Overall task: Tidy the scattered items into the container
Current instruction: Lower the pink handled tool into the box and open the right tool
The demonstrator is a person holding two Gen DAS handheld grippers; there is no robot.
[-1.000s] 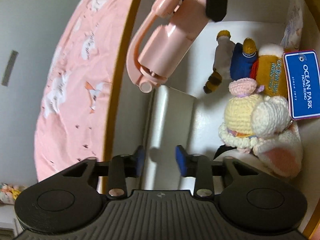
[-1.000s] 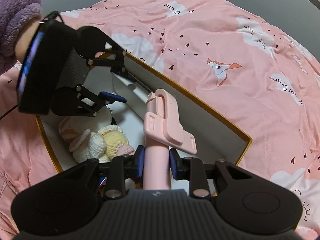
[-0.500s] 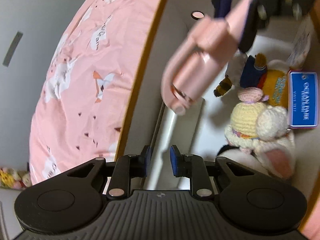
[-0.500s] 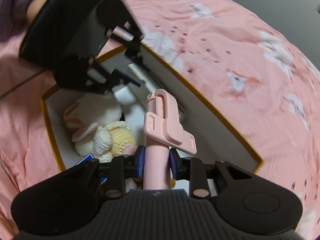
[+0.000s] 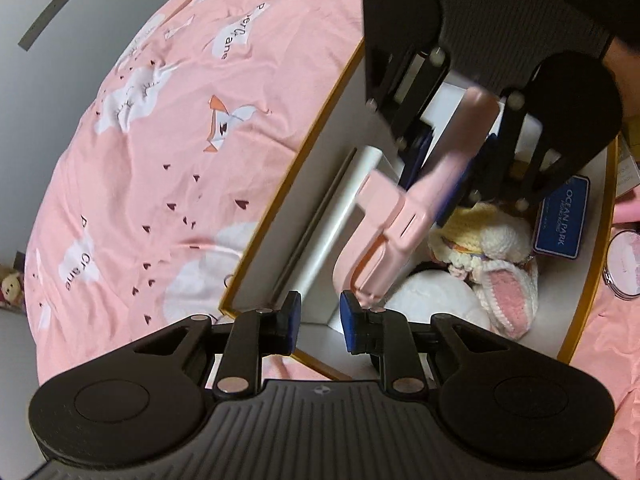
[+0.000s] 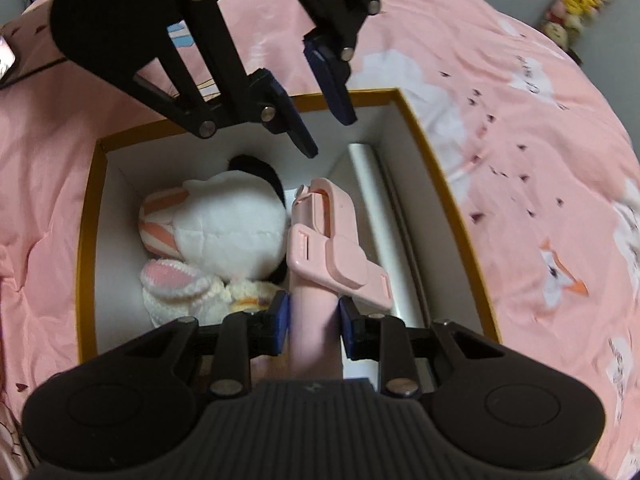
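Observation:
A pink folding phone holder (image 6: 332, 248) hangs over the inside of the white box with a gold rim (image 6: 440, 184), beside a long silver tube (image 6: 376, 208). My right gripper (image 6: 310, 320) is shut on the holder's stem. In the left wrist view the right gripper (image 5: 452, 160) comes down from above with the holder (image 5: 404, 216) tilted into the box (image 5: 280, 196). My left gripper (image 5: 320, 318) hovers above the box's near corner, its jaws a narrow gap apart with nothing between them. From the right wrist it (image 6: 324, 124) hangs over the far wall.
Inside the box lie a white plush (image 6: 228, 236), a crocheted bunny (image 6: 176, 284) and a blue Ocean Park tag (image 5: 562, 218). A round pink compact (image 5: 624, 268) sits on the pink bedsheet (image 5: 160, 160) outside the box. Soft toys (image 6: 580, 4) line the far wall.
My right gripper has swung the pink holder round and lowered it further into the box. My left gripper has lifted and drawn back over the box's corner, and its jaws have narrowed.

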